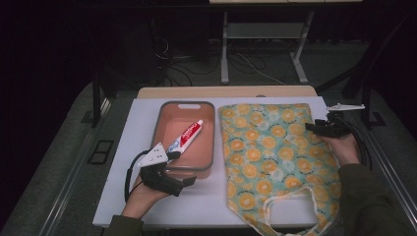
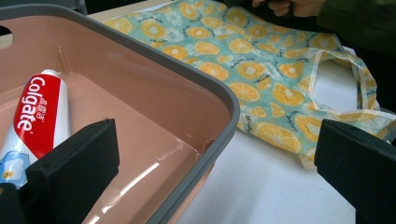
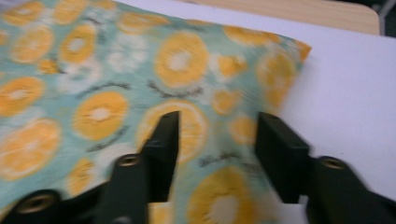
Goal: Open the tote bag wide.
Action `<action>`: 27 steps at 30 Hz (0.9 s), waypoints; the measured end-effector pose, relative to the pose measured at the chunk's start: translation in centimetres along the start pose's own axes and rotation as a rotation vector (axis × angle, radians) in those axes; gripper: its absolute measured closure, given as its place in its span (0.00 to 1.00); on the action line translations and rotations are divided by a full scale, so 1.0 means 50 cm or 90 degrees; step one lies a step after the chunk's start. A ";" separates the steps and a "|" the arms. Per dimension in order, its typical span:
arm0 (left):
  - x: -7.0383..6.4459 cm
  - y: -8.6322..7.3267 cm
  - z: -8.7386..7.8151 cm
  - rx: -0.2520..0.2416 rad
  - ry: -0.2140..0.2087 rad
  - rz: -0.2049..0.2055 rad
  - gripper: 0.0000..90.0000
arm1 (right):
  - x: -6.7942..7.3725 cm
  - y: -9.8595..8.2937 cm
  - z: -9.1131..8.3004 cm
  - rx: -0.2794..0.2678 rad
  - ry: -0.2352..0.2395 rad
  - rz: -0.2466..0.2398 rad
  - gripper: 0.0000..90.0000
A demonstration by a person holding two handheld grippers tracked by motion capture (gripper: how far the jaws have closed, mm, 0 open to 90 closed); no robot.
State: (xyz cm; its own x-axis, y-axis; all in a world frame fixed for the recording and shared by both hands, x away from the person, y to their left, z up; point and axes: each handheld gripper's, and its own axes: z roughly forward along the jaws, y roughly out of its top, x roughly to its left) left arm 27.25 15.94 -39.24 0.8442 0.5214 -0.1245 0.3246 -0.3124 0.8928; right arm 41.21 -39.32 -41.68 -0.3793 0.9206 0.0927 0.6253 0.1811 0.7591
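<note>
A pink tray with a grey rim (image 1: 156, 129) holds a red and white Colgate toothpaste tube (image 1: 187, 136) lying diagonally. An orange-slice patterned tote bag (image 1: 265, 152) lies flat to the tray's right. My left gripper (image 1: 181, 168) is open at the tray's near left corner. In the left gripper view its jaws straddle the tray rim (image 2: 201, 81), one inside by the toothpaste tube (image 2: 39, 112), one outside above the white table. My right gripper (image 1: 314, 128) is open at the bag's far right edge, its jaws (image 3: 219, 130) spread low over the bag fabric (image 3: 93, 70) near a corner.
The white tabletop (image 1: 142, 118) has bare room left of the tray and along the near edge. The bag's handle loop (image 1: 290, 196) lies at the near side, reaching the table's front edge. Dark floor, cables and table legs lie beyond.
</note>
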 end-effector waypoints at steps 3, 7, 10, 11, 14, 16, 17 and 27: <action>-0.002 0.000 0.000 0.000 0.001 0.001 0.00 | 0.028 -0.012 -0.027 0.000 0.032 -0.027 0.43; -0.005 0.000 0.000 0.001 0.001 0.002 0.00 | 0.060 -0.032 -0.061 0.007 0.072 -0.064 0.41; -0.007 -0.001 0.001 0.004 -0.001 0.006 0.00 | 0.086 -0.047 -0.085 0.008 0.096 -0.090 0.39; -0.007 -0.001 0.001 0.005 0.000 0.007 0.00 | 0.095 -0.053 -0.090 0.012 0.109 -0.095 0.38; -0.007 -0.002 0.000 0.007 0.000 0.008 0.00 | 0.126 -0.071 -0.104 0.021 0.140 -0.123 0.37; -0.007 -0.002 -0.001 0.003 -0.001 0.006 0.00 | 0.150 -0.084 -0.112 0.025 0.164 -0.141 0.36; -0.007 -0.002 -0.001 0.003 0.000 0.005 0.00 | 0.161 -0.091 -0.116 0.030 0.177 -0.155 0.36; -0.010 -0.004 0.004 0.010 -0.005 0.007 0.00 | 0.267 -0.153 -0.130 0.079 0.305 -0.260 0.36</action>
State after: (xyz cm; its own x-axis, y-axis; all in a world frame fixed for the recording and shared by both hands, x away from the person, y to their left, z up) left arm 26.87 15.57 -39.42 0.8516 0.5109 -0.1178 0.3214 -0.3313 0.8871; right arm 26.92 -30.65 -42.04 -0.8484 0.5175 0.1114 0.4293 0.5496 0.7166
